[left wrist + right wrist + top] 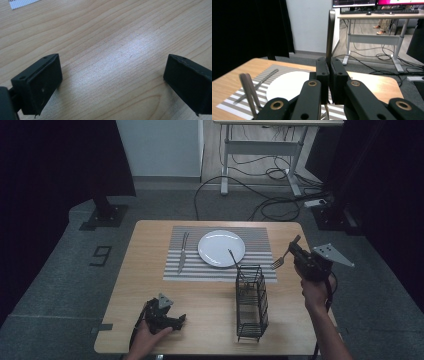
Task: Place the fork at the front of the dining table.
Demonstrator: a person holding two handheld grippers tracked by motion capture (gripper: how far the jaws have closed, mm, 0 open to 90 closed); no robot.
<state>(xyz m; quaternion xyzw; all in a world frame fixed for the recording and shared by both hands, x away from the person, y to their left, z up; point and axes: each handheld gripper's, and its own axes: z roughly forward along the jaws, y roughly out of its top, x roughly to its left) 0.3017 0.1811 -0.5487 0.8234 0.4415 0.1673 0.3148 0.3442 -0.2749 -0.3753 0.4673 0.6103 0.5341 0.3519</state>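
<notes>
above the wooden table, fork clamped in right hand-held gripper

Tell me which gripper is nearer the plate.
Right. The right gripper, shut on a fork, hovers just beyond the plate. The left gripper rests at the table's near edge, far from it.

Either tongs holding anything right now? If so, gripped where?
Right tongs are shut on a fork, pinched along its handle; the tines point down toward the placemat. Left tongs are open over bare table, holding nothing.
</notes>
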